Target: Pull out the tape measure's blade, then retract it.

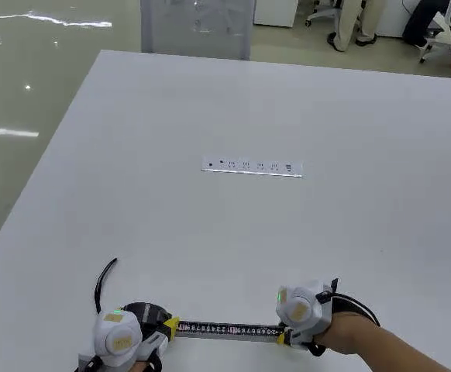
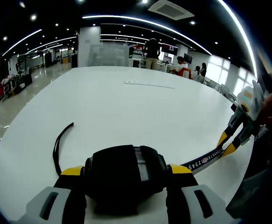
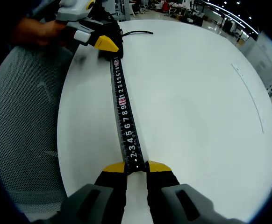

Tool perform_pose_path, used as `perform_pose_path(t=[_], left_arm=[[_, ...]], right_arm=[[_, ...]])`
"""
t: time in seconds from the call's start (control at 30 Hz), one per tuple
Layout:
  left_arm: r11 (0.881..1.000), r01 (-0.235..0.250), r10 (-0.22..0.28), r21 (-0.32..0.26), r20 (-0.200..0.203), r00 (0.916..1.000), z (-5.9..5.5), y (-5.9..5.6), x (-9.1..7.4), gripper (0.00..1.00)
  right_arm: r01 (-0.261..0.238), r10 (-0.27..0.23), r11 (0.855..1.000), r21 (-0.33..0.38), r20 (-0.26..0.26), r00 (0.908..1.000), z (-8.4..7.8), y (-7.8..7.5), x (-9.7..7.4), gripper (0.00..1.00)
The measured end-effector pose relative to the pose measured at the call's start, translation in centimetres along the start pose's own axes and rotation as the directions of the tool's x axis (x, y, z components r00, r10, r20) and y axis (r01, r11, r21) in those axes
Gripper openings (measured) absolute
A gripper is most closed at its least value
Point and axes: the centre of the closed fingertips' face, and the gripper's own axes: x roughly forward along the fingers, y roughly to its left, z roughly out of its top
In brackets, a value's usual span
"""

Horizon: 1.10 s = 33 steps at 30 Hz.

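Left claw (image 2: pixel 126 170) clenched on the case (image 1: pixel 146 314), right claw (image 3: pixel 136 166) pinching the blade (image 3: pixel 125 121) tip: best pull straight and level along the counter (image 1: pixel 249 116), case held steady.

Two tools gripping, held apart and level with each other.
The left tool (image 2: pixel 126 171) is clamping its jaws against both sides of the tape measure (image 2: pixel 123 183), while the right tool (image 3: pixel 136 166) is pinching the end of the blade (image 3: pixel 125 112) between closed tips. The right hand (image 1: pixel 348 328) and bare forearm are reaching in from the lower right.
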Motion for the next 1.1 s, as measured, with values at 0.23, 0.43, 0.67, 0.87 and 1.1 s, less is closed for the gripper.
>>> perform_pose_path(t=[0.23,0.43,0.67,0.87,1.1], left_arm=[[1.000,0.013,-0.013,0.008,-0.013,0.9998,-0.1,0.0,0.0,0.66],[1.000,0.016,-0.016,0.011,-0.016,0.9998,-0.1,0.0,0.0,0.66],[1.000,0.018,-0.018,0.014,-0.017,0.9997,-0.1,0.0,0.1,0.66],[1.000,0.020,-0.020,0.011,-0.017,0.9996,-0.1,0.0,0.1,0.66],[1.000,0.023,-0.023,0.010,-0.021,0.9995,-0.1,-0.1,0.1,0.66]], right_arm=[[-0.011,0.011,1.000,-0.009,0.006,0.9999,0.4,0.1,0.2,0.14],[-0.015,0.015,1.000,-0.008,0.013,0.9998,0.8,0.3,0.3,0.14],[-0.017,0.017,1.000,-0.007,0.016,0.9997,1.1,0.4,0.3,0.14],[-0.015,0.015,1.000,-0.007,0.015,0.9998,1.2,0.5,0.5,0.14],[-0.022,0.022,1.000,-0.001,0.015,0.9996,1.4,0.5,0.4,0.14]])
